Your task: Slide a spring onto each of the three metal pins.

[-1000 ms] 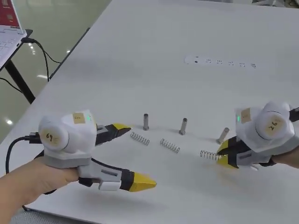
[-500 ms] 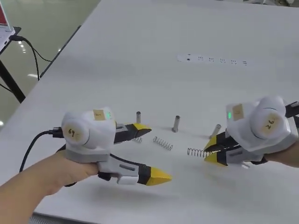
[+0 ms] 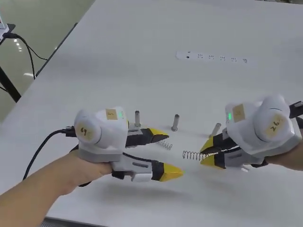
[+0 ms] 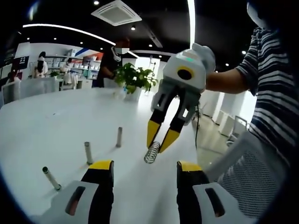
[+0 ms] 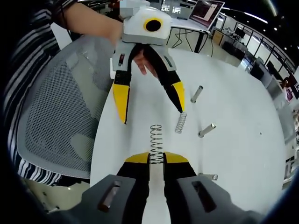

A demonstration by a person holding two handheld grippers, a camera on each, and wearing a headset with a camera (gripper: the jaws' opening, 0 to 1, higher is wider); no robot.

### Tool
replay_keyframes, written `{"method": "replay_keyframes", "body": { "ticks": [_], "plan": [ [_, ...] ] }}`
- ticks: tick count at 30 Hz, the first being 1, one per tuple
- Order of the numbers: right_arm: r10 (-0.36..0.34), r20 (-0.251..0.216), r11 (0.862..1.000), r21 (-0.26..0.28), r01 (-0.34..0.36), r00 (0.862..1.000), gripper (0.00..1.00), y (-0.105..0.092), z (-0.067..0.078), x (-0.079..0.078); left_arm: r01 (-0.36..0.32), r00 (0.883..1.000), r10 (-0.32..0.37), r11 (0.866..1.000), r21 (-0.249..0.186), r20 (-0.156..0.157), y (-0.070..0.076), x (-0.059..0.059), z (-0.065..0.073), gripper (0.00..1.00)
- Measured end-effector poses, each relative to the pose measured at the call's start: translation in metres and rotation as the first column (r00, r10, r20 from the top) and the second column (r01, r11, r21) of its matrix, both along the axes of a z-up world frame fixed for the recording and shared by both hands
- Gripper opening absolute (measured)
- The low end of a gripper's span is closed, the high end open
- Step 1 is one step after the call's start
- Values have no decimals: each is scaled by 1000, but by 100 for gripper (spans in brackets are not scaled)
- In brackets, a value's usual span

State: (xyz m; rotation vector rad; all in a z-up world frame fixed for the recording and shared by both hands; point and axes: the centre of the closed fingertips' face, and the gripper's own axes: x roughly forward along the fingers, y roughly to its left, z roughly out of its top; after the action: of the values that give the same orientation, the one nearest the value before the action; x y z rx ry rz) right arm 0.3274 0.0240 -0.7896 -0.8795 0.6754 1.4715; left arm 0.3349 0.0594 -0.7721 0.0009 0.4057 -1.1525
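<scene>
We are holding the left gripper (image 3: 170,152) at the near left of the white table (image 3: 118,56). Its yellow-tipped jaws are standing wide apart with nothing between them. A black cable (image 3: 41,147) is trailing from its back toward the near-left edge of the table.

Just beyond it, three metal pins are standing in a row: the left pin (image 3: 137,118), the middle pin (image 3: 175,122) and the right pin (image 3: 216,129). A loose spring (image 3: 164,143) is lying on the table, nearer to us than the left and middle pins. It is just beside the far jaw tip of the left gripper, which is covering part of it.

Farther back, a white power strip (image 3: 213,57) is lying flat, right of centre.

At the near right we are holding the right gripper (image 3: 204,155), its jaws pinching one end of the held spring (image 3: 191,154). That spring is sticking out leftward toward the left gripper, above the table and short of the right pin. In the right gripper view the coil is running straight out from between the closed yellow tips.
</scene>
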Motion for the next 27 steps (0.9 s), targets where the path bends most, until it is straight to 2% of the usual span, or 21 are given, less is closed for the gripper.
{"method": "replay_keyframes", "body": {
  "ticks": [8, 19, 27],
  "plan": [
    [1, 16, 1000, 15, -1, 1000, 8, 5, 7, 0, 8, 1000, -9, 998, -57, -12, -11, 6, 9, 38],
    [-2, 24, 1000, 13, 1, 1000, 8, 4, 10, 1, 62, 998, -63, 997, -50, -1, -20, 0, 8, 22],
    [0, 24, 1000, 23, -1, 1000, 8, 7, 13, 1, 71, 997, -71, 996, -58, 4, -22, -1, 12, 13]
  ]
}}
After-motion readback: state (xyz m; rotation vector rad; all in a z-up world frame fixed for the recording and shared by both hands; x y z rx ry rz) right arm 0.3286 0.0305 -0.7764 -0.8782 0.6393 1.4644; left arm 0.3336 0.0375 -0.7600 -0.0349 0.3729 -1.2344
